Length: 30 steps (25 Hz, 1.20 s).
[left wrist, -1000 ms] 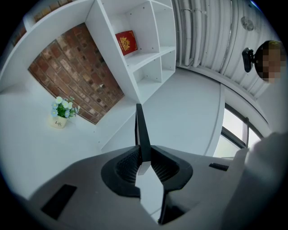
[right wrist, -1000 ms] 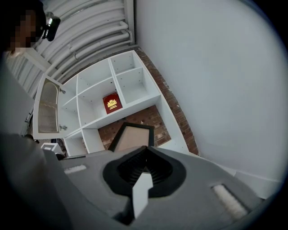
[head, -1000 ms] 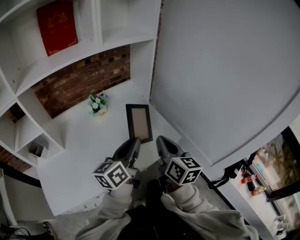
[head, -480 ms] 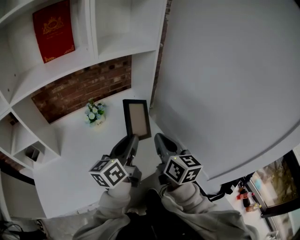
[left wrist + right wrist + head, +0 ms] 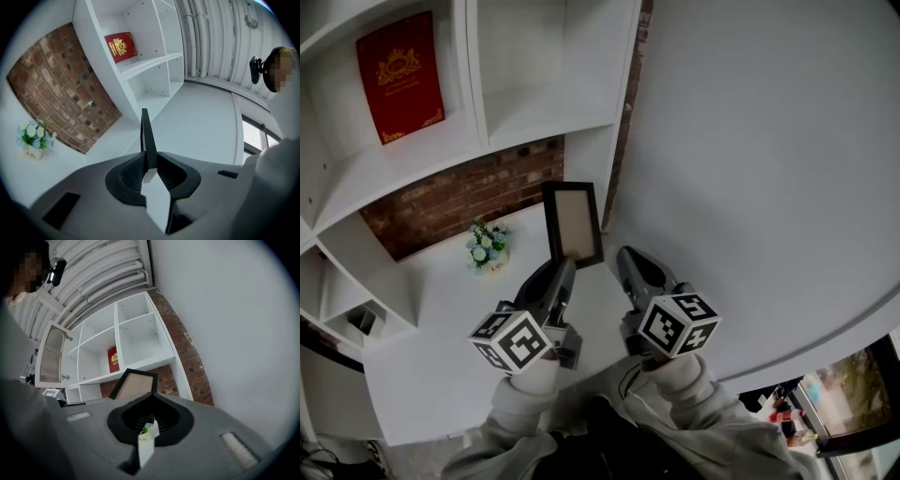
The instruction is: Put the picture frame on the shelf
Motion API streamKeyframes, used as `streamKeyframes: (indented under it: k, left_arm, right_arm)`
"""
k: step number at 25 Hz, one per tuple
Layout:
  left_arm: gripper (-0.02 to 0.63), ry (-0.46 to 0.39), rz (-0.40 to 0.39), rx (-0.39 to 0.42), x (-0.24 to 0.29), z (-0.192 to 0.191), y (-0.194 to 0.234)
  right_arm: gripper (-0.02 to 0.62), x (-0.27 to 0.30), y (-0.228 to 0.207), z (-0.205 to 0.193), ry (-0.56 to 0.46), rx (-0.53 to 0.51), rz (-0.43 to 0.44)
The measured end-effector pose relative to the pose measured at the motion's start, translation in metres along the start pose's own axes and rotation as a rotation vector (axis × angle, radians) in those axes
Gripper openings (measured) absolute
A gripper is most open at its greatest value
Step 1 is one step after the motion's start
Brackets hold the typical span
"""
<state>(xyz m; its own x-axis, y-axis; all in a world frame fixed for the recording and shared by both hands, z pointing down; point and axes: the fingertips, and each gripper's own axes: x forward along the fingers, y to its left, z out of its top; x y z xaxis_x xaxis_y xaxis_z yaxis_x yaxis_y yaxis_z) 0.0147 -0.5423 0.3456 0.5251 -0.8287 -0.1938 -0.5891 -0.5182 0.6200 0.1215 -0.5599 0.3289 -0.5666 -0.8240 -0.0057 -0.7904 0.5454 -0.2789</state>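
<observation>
Our left gripper pinches the picture frame by its bottom edge, long axis upright, just below the shelf bay at upper centre. The right gripper has its jaws pressed together, empty.

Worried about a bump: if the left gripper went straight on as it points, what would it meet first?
Probably the white shelf; the picture frame it holds sticks out ahead and would touch first. Depth unclear.
</observation>
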Motion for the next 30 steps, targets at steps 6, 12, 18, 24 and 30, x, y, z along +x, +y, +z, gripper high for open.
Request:
streamKeyframes:
  k: [6,12,18,24,30]
  left_arm:
    - [0.072,-0.067,-0.014,0.009,0.025,0.038,-0.005]
    - [0.072,-0.105,-0.012,-0.004,0.049,0.071,-0.003]
    - [0.072,-0.139,-0.038,-0.065,0.084,0.113,-0.012]
    - [0.072,-0.219,-0.096,-0.178,0.114,0.145,-0.016]
    - [0.072,-0.288,-0.021,-0.336,0.144,0.168,0.008]
  right_arm:
    - [0.0,0.028,-0.004,0.041,-0.054,-0.028,0.057]
    - [0.0,0.056,-0.005,0.073,-0.087,-0.04,0.103]
    - [0.0,0.081,-0.014,0.109,-0.115,-0.048,0.127]
    - [0.0,0.095,-0.023,0.131,-0.126,-0.07,0.147]
    - [0.0,0.115,-0.03,0.144,-0.118,-0.066,0.171]
